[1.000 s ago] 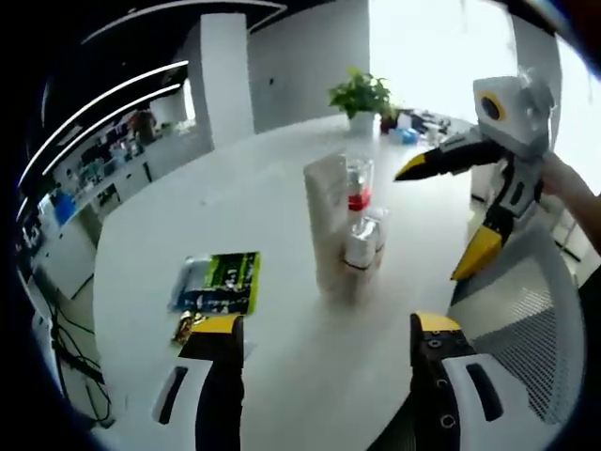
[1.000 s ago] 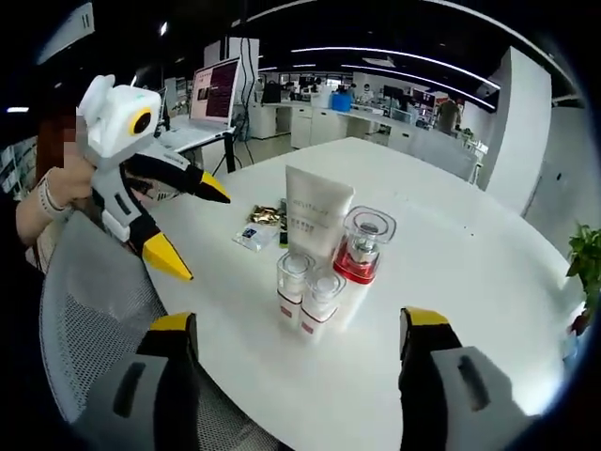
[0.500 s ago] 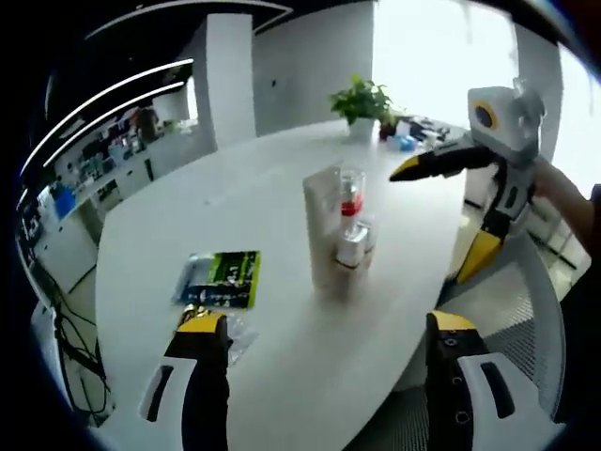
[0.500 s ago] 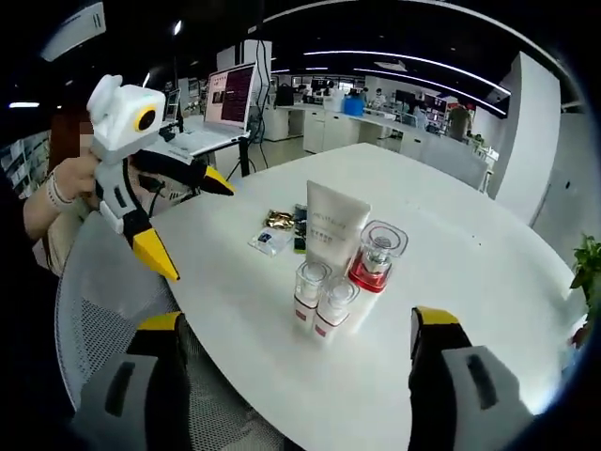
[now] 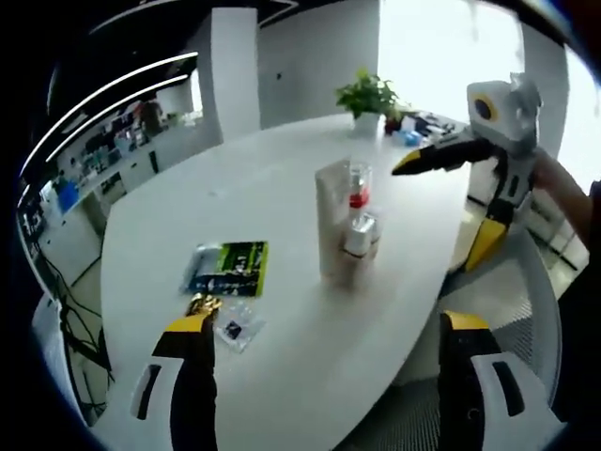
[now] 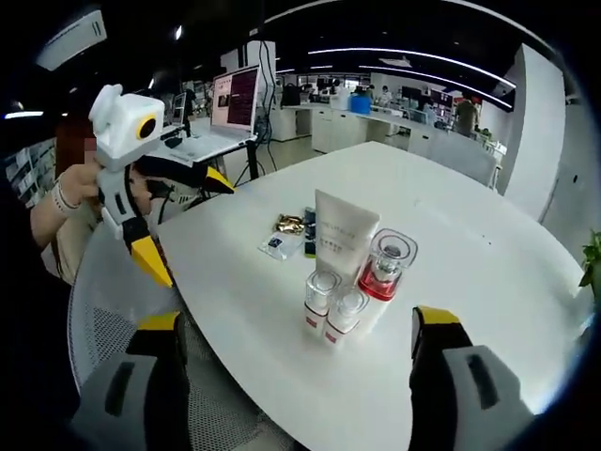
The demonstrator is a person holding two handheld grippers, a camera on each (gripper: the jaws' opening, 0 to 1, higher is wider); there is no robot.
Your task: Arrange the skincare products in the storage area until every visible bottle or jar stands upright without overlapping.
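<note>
On the round white table (image 6: 470, 272) a white tube (image 6: 343, 240) stands upright, cap down. Beside it stand a clear bottle with a red base (image 6: 387, 268) and two small clear bottles (image 6: 319, 301) (image 6: 347, 315), close together near the table's edge. The left gripper view has the tube (image 5: 331, 221), the red-based bottle (image 5: 355, 183) and a small bottle (image 5: 360, 235). My right gripper (image 6: 298, 324) is open and empty, short of the group. My left gripper (image 5: 324, 329) is open and empty too. Each shows in the other's view, held off the table's edge, jaws wide: left (image 6: 194, 231), right (image 5: 434, 220).
A green packet (image 5: 230, 268), a clear sachet (image 5: 235, 329) and a gold wrapper (image 5: 202, 303) lie flat on the table. A grey mesh chair (image 6: 113, 310) stands at the edge. A potted plant (image 5: 366, 94) sits at the far side, a laptop (image 6: 235, 99) on a desk beyond.
Both grippers have drawn back from the products, so the group looks smaller and more table shows. The bottles and tube have not moved. Both grippers stay open.
</note>
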